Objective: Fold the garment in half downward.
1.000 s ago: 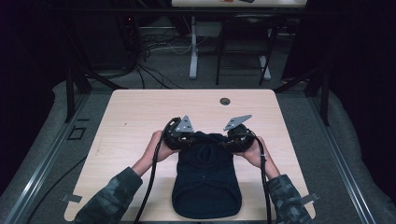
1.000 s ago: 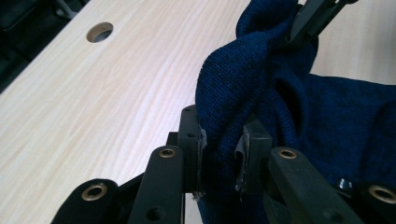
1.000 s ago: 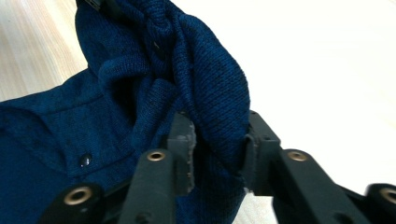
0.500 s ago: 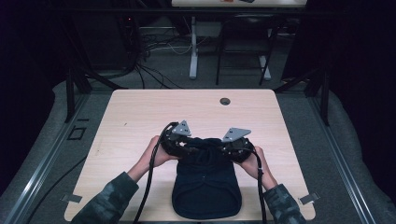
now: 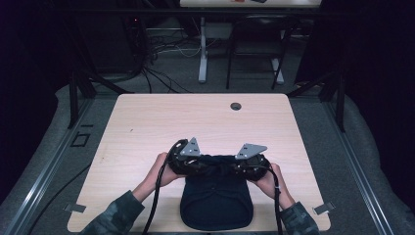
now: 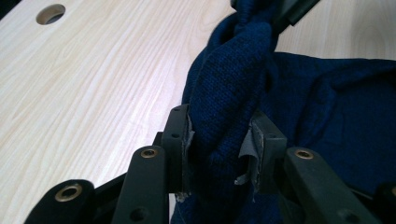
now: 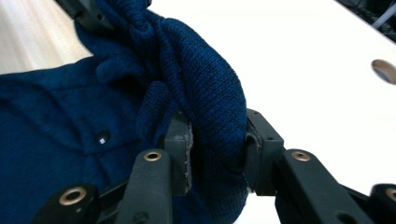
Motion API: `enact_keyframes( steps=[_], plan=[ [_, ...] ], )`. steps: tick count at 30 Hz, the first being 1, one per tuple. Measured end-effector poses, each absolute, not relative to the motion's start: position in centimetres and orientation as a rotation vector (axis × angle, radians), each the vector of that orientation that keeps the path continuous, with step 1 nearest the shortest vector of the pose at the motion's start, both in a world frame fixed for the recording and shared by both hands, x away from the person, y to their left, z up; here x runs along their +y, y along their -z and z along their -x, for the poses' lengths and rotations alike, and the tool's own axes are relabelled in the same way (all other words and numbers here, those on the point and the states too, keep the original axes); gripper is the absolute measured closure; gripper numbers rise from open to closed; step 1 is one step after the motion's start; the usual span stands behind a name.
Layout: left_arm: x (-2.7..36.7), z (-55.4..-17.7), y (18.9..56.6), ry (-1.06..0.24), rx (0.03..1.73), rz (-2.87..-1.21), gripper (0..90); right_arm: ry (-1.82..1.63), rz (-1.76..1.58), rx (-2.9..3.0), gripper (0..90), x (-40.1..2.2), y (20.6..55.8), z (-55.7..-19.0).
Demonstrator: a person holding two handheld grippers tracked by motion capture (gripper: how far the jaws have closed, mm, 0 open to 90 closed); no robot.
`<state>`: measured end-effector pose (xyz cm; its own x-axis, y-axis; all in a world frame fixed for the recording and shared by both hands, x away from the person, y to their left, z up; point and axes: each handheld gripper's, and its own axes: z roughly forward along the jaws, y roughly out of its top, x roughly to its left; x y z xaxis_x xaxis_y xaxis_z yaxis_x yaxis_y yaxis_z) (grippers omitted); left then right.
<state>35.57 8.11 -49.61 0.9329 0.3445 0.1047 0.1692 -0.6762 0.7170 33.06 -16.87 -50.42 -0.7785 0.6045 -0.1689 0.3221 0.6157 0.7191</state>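
Navy knit garment (image 5: 216, 203) lay on the near edge of the table (image 5: 147, 122), its far edge bunched and clamped in both the left gripper (image 6: 219, 140) and the right gripper (image 7: 215, 140), apparently mid-fold, so the next move likely required drawing that edge evenly together.

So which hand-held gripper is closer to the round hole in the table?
The right hand-held gripper. The hole sits right of the table's middle, nearer it than the left hand-held gripper. Both pinch the navy knitted garment.
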Motion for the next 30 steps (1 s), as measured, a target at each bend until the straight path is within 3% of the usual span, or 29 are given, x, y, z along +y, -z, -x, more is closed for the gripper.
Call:
enact_keyframes(
  steps=[17,30],
  plan=[
    [8.4,-32.6,53.4,-0.439,0.372,-2.299,69.5,-0.904,-0.692,2.426,68.2,-15.8,53.0,-31.0],
    [7.9,-30.8,53.5,-0.409,0.341,-2.299,62.5,-0.841,-0.674,2.466,61.4,-16.3,53.0,-29.0]
  ],
)
